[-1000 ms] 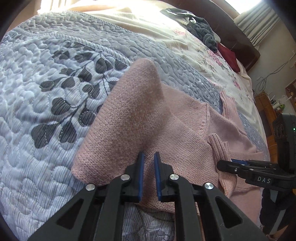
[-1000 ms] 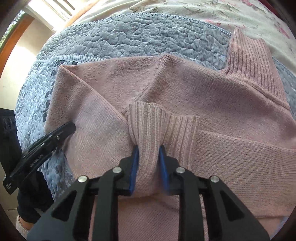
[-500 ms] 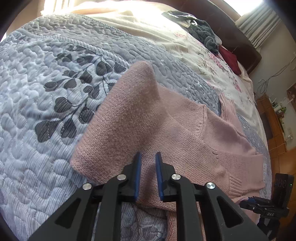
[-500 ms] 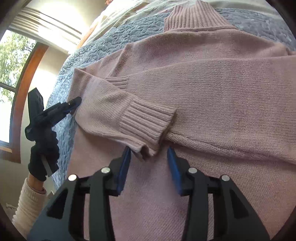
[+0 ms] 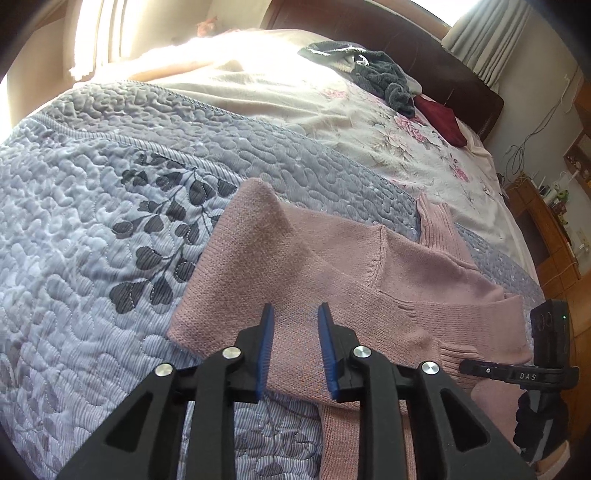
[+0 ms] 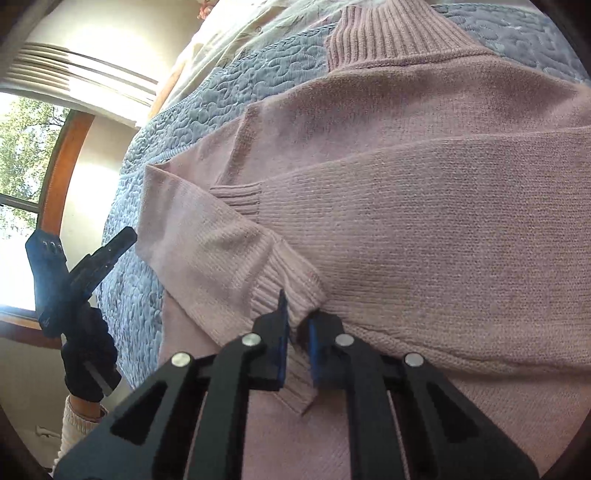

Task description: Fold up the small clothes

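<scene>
A pink knit sweater (image 5: 332, 273) lies on the quilted bed, its ribbed collar (image 6: 388, 33) pointing towards the head of the bed. Both sleeves are folded across the body (image 6: 406, 184). My left gripper (image 5: 295, 317) hovers open over the folded left edge, with nothing between its blue pads. My right gripper (image 6: 297, 314) is shut on the ribbed cuff (image 6: 280, 291) of the near sleeve. The other cuff (image 6: 240, 194) lies flat further up. Each gripper shows at the edge of the other's view: the right gripper (image 5: 465, 365) and the left gripper (image 6: 129, 234).
A grey-blue leaf-pattern quilt (image 5: 92, 221) covers the near half of the bed, and a floral sheet (image 5: 369, 122) lies beyond. Dark grey clothes (image 5: 376, 70) and a red item (image 5: 443, 118) lie by the headboard. Wooden furniture (image 5: 546, 236) stands on the right, a window (image 6: 22, 166) on the left.
My left gripper's fingers have spread apart over the sweater's edge. My right gripper let the cuff go half a second ago and has now closed on it again, lower on the body.
</scene>
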Tool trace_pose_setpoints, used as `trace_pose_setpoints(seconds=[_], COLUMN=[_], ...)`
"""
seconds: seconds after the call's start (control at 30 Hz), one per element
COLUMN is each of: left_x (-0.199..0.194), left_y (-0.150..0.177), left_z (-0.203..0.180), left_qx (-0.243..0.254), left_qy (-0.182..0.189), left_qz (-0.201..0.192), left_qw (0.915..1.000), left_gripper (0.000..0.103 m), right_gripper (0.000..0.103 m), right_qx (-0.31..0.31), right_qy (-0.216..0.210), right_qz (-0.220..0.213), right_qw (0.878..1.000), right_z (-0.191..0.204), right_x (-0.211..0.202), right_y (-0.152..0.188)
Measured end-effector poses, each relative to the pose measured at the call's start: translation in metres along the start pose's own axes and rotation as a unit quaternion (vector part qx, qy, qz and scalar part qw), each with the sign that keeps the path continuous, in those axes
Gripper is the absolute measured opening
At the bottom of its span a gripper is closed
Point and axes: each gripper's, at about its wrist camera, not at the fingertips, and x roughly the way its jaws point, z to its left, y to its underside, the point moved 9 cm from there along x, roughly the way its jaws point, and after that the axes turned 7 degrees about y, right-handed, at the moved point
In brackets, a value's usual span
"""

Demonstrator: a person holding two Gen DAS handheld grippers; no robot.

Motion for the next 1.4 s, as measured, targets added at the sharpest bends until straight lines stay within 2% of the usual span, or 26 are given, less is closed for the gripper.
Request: trace_pose_setpoints(seconds=[0.1, 0.2, 0.33, 0.5, 0.67, 0.83, 0.93, 1.0, 1.07, 1.13, 1.2, 1.3, 1.4], left_x=[0.000, 0.000, 0.008, 0.035, 0.069, 0.096, 0.092, 0.080, 0.069, 0.067, 0.074, 0.092, 0.109], left_y=[-0.002, -0.008, -0.014, -0.013, 0.000, 0.014, 0.012, 0.007, -0.001, -0.003, 0.001, 0.012, 0.024], left_z=[-0.005, -0.012, -0.027, -0.052, -0.073, -0.061, -0.062, -0.070, -0.086, -0.106, -0.122, -0.135, -0.128], left_qx=[0.008, 0.016, 0.033, 0.050, 0.089, 0.080, 0.075, 0.070, 0.079, 0.092, 0.101, 0.112, 0.108], left_qy=[-0.002, -0.001, -0.001, 0.002, -0.018, -0.042, -0.039, -0.027, -0.006, 0.011, 0.023, 0.023, 0.006], left_qz=[-0.001, -0.005, -0.004, 0.014, 0.047, 0.084, 0.087, 0.072, 0.052, 0.047, 0.057, 0.080, 0.100], left_qw=[1.0000, 0.9999, 0.9994, 0.9986, 0.9947, 0.9923, 0.9926, 0.9946, 0.9955, 0.9946, 0.9929, 0.9902, 0.9891], left_gripper=[0.025, 0.025, 0.026, 0.026, 0.026, 0.026, 0.026, 0.026, 0.026, 0.027, 0.027, 0.027, 0.027], right_gripper=[0.007, 0.007, 0.007, 0.007, 0.007, 0.009, 0.014, 0.015, 0.015, 0.015, 0.015, 0.015, 0.014], right_qx=[-0.024, -0.017, -0.004, 0.031, 0.060, 0.081, 0.073, 0.063, 0.047, 0.029, 0.011, -0.002, 0.021], right_qy=[0.008, 0.014, 0.055, 0.106, 0.151, 0.180, 0.173, 0.173, 0.153, 0.130, 0.128, 0.152, 0.167], right_qz=[-0.033, -0.074, -0.114, -0.123, -0.097, -0.061, -0.072, -0.100, -0.124, -0.120, -0.103, -0.081, -0.062], right_qw=[0.999, 0.997, 0.992, 0.986, 0.982, 0.978, 0.980, 0.978, 0.979, 0.984, 0.986, 0.985, 0.984], right_z=[0.004, -0.006, -0.042, -0.099, -0.144, -0.177, -0.176, -0.168, -0.156, -0.140, -0.132, -0.134, -0.159], right_x=[-0.028, -0.071, -0.123, -0.152, -0.133, -0.100, -0.105, -0.124, -0.142, -0.144, -0.136, -0.118, -0.105], right_y=[-0.006, -0.020, -0.042, -0.056, -0.048, -0.034, -0.036, -0.039, -0.039, -0.038, -0.031, -0.027, -0.020])
